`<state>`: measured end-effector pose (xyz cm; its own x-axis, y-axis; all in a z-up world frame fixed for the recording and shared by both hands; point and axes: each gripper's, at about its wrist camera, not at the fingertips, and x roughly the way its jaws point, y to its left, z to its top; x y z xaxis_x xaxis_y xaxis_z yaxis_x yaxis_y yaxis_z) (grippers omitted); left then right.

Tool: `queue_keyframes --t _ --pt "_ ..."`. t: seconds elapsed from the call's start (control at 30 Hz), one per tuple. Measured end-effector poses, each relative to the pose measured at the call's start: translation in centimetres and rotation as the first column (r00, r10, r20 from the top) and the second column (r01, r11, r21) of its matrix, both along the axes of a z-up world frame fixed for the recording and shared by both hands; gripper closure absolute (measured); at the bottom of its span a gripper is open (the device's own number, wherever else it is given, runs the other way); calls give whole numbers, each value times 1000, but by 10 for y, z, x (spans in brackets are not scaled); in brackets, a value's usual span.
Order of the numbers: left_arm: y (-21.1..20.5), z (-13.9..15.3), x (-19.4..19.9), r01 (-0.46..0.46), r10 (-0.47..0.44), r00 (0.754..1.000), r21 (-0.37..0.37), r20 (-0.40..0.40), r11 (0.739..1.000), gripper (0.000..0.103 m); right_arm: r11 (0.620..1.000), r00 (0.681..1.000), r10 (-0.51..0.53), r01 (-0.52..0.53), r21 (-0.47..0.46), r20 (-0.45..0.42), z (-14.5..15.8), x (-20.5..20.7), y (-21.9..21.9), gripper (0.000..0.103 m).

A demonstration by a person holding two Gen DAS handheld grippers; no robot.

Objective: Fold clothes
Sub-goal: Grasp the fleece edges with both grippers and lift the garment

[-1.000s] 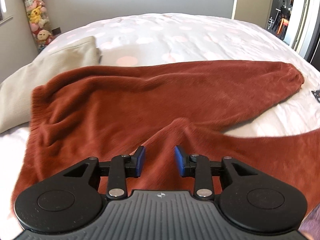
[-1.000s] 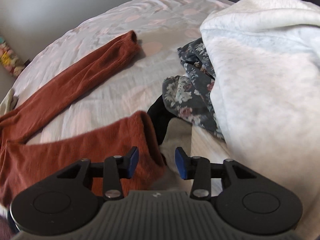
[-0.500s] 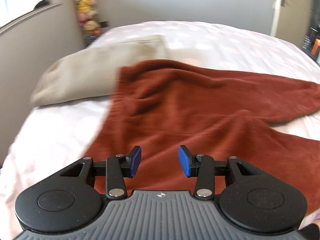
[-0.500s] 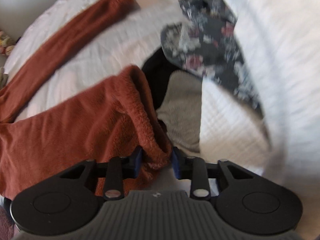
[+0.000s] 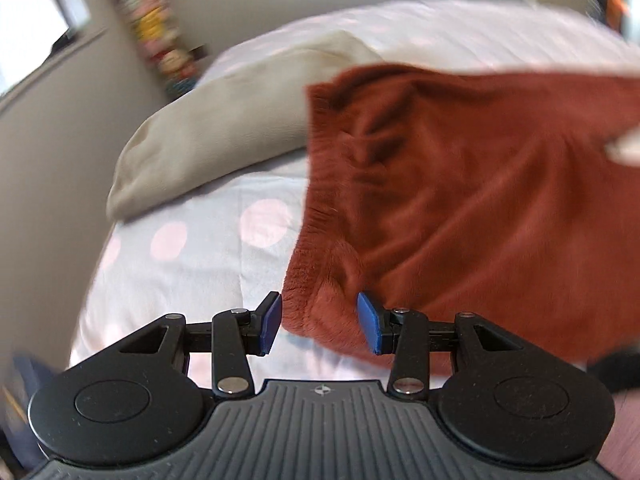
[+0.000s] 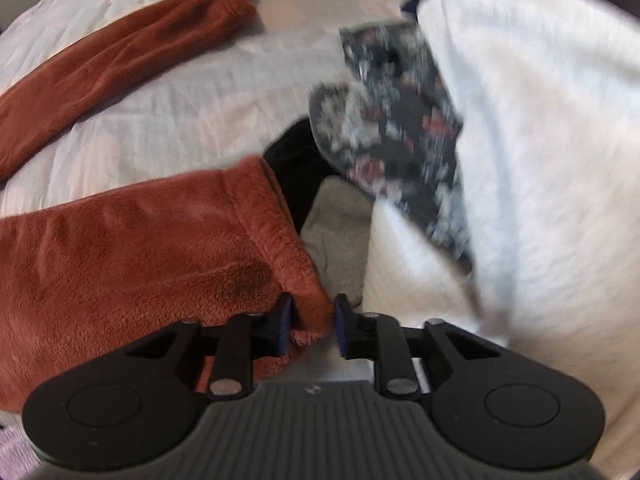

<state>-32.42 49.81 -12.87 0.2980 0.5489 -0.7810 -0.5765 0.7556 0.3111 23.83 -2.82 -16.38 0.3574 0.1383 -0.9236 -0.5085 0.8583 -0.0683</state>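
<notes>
A rust-red fleece garment [image 5: 460, 200] lies spread on the bed. My left gripper [image 5: 319, 322] is open, its blue pads on either side of the garment's near waist corner. In the right wrist view the same garment [image 6: 132, 248] shows two legs; the far leg [image 6: 120, 52] lies flat toward the back. My right gripper [image 6: 310, 326] is shut on the cuff corner of the near leg.
A beige pillow [image 5: 224, 128] lies left of the garment by the grey wall. The polka-dot bed cover [image 5: 192, 248] is bare at the left. A pile of clothes sits right of the cuff: floral fabric [image 6: 392, 128], white sweater [image 6: 540, 140], black and grey pieces [image 6: 340, 232].
My left gripper has swung left to the garment's waist corner, still open. My right gripper closed on the near leg's cuff and holds it.
</notes>
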Motion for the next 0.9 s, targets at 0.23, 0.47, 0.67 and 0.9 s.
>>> queue_keyframes --t 0.23,0.47,0.67,0.9 --pt "-14 -19 6 355 -340 901 8 -270 935 56 971 968 238 -237 -25 73 42 -34 19 70" --pt "-39 -53 21 634 -565 649 -48 -509 772 54 946 946 322 -321 -38 42 37 -56 42 65" --pt "-56 -88 32 744 -647 455 -139 -612 654 54 880 882 471 -469 -74 -1 25 -72 58 64" --pt "-59 -108 38 719 -640 446 -176 -626 673 63 649 673 737 -729 -219 -57 23 -83 67 60"
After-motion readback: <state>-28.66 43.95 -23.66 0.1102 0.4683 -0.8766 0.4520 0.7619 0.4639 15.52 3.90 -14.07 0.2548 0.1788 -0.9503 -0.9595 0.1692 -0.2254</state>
